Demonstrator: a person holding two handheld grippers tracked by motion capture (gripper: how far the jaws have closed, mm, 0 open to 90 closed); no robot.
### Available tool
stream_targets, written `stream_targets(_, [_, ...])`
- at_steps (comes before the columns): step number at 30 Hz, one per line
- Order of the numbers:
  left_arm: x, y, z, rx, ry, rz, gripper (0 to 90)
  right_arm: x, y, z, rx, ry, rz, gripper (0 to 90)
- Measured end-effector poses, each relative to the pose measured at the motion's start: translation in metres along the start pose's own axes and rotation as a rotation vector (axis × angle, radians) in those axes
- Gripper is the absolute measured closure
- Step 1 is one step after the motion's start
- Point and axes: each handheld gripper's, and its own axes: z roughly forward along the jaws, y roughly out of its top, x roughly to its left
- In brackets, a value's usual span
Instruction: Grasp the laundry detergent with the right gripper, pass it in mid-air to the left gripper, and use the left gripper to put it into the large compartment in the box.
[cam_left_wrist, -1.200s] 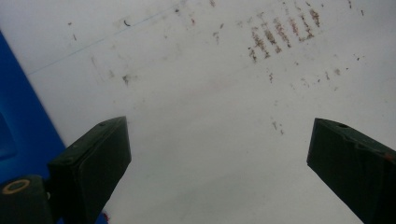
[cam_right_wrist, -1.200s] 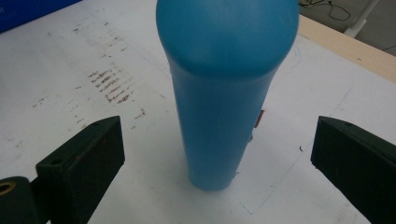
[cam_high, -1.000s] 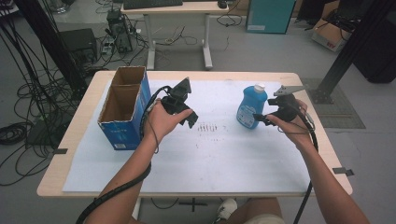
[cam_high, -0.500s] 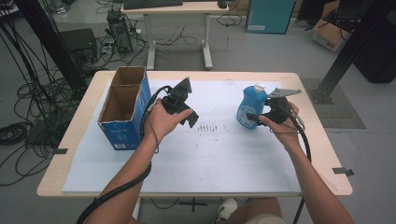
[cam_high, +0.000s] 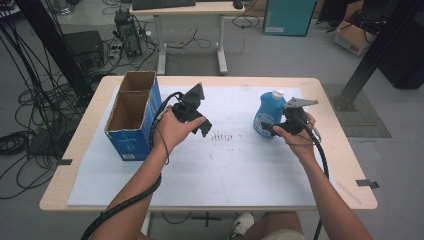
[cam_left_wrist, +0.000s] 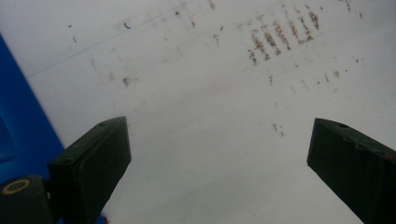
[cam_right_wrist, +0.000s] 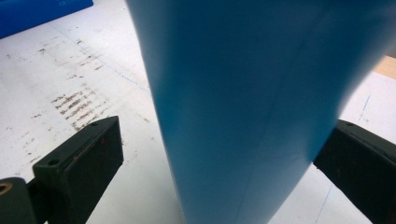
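**Right gripper straddles the blue bottle, jaws wide**

Right side of the table (cam_high: 330, 165): the blue bottle (cam_high: 266, 113) stands upright on the white sheet (cam_high: 215, 165), white cap on top, and the right gripper (cam_high: 272, 129) is right up against it. From the right gripper view, the bottle (cam_right_wrist: 252, 112) sits between the two black jaws. The right-hand jaw looks to be at the bottle's edge, though contact there is hard to tell. The left-hand jaw stands clear, with a strip of white sheet (cam_right_wrist: 135, 186) showing between it and the bottle. So the jaws are spread wide around the bottle, not clamped on it.

Over on the other side, the left gripper (cam_high: 205, 127) is held above the sheet near mid-table, just beside the cardboard box (cam_high: 131, 116), well apart from the bottle. In the left gripper view, the jaws are spread far apart with nothing between them, just the white sheet (cam_left_wrist: 210, 140) and its brown scuff marks (cam_left_wrist: 280, 35). The blue wall of the box (cam_left_wrist: 23, 121) runs along the left edge of that view.

The box sits open-topped at the left end of the table, touching the sheet's left part.
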Motion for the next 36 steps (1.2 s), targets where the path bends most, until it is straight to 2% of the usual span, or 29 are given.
stream_targets(18, [-0.0034,0.0021,-0.0020,-0.006,-0.002,0.010,6.6,0.0024,-0.0065,0.0007,-0.028,-0.019,-0.014,1.8])
stream_targets(36, [-0.0041,0.0018,-0.0039,-0.006,-0.004,0.012,6.5,0.0057,-0.0052,0.0000,-0.031,-0.003,-0.027,1.7])
